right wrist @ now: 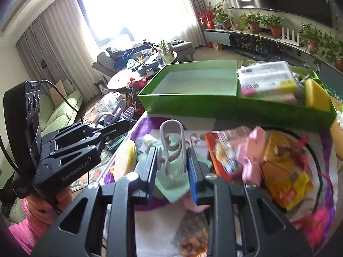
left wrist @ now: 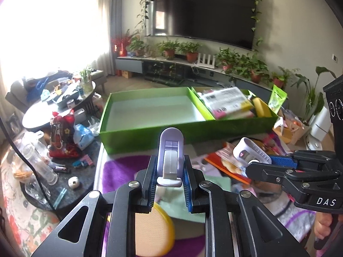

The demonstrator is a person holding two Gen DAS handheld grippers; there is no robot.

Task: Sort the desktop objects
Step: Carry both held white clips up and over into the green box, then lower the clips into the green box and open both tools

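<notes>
My left gripper (left wrist: 170,161) is shut on a lilac plastic clip (left wrist: 171,147) that stands upright between its blue pads. The right gripper (right wrist: 171,153) is shut on a second lilac clip (right wrist: 171,141). Each gripper also shows in the other view: the right gripper (left wrist: 258,162) with its clip (left wrist: 249,151) at the right, the left gripper (right wrist: 121,124) with its clip (right wrist: 120,111) at the left. Ahead of both lies a green two-part box (left wrist: 150,138) (right wrist: 188,105). Its left compartment is empty; the right one holds packets and a yellow sponge (right wrist: 317,95).
Below the grippers, a purple-and-white cloth (left wrist: 120,167) carries snack packets (right wrist: 285,175), a pink item (right wrist: 253,152), a mint cloth (right wrist: 173,184) and a round yellow lid (left wrist: 158,233). At the left a dark round table (left wrist: 70,171) holds glass jars (left wrist: 38,160) and a red bag (left wrist: 62,137).
</notes>
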